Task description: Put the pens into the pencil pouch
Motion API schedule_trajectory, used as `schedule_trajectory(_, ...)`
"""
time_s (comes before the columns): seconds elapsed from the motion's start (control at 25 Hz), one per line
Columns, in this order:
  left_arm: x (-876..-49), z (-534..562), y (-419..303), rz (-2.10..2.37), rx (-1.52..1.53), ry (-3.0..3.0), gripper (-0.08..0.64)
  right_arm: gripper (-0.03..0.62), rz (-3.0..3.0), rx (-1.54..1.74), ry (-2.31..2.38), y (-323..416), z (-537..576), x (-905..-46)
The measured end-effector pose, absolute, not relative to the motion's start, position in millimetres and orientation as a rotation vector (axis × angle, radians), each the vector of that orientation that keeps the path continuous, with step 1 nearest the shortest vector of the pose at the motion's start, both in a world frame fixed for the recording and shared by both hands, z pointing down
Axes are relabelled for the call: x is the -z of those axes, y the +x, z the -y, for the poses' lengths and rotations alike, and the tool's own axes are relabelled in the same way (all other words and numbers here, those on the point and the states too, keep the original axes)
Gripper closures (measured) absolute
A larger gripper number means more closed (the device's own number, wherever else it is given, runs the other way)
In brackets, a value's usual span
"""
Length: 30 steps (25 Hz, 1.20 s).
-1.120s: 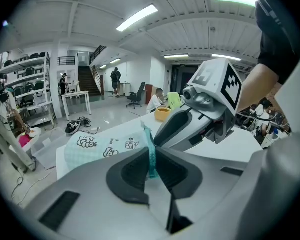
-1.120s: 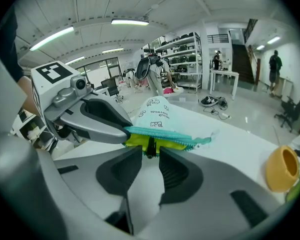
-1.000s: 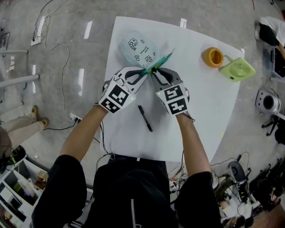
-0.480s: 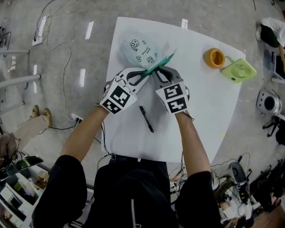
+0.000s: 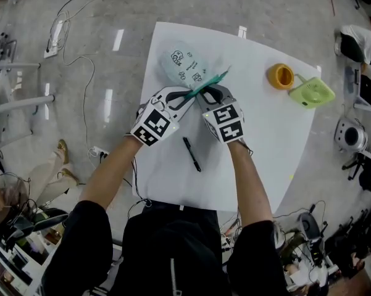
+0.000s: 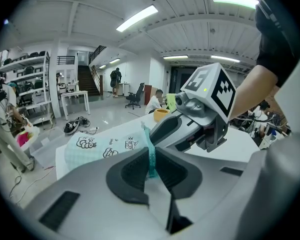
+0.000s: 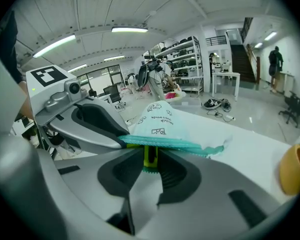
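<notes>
Both grippers are up at the mint-green pouch [image 5: 185, 63], which sits on the far side of the white table [image 5: 265, 134] with its printed face up and its near edge lifted between them. The left gripper [image 6: 150, 160] is nearly closed, its jaws pinching the teal zipper edge [image 7: 182, 145] of the pouch, which stands up thin between the pads. The right gripper [image 7: 150, 160] comes in from the other side, jaws narrow around the small yellow-green zipper tab [image 7: 150, 153]. Those jaws have just been easing apart a touch, yet the tab sits right between the pads and they hug it. The two gripper tips are just beside each other along the zipper line. The black pen [image 5: 191, 154] lies loose on the table on the person's side of the grippers, apart from the pouch. Off to the right, an orange roll [image 5: 279, 76] and a small green fan [image 5: 312, 92] sit side by side.
</notes>
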State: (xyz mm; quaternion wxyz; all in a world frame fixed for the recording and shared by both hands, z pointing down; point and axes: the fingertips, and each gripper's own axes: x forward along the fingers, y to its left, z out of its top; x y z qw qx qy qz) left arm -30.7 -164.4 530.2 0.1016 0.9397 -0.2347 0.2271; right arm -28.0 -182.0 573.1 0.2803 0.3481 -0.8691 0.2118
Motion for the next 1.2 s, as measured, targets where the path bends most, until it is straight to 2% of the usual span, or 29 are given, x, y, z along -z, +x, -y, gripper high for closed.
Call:
schedule_trajectory(0.16, -531.8, 165.0, -33.3, 0.713, -0.674, 2.767, 0.505, 0.47, 2.323, -0.563, 0.96, -21.5, 175.5, -570.6)
schedule_trajectory(0.8, -540.8, 165.3, -41.5, 0.79, -0.699, 2.713, 0.505, 0.445, 2.267, -0.518, 1.13, 33.6, 95.0, -522.0)
schedule_trajectory(1.2, -544.9, 165.4, -42.3, 0.812, -0.691, 2.684, 0.505, 0.44, 2.206, -0.57, 1.19, 52.0, 28.9, -524.4)
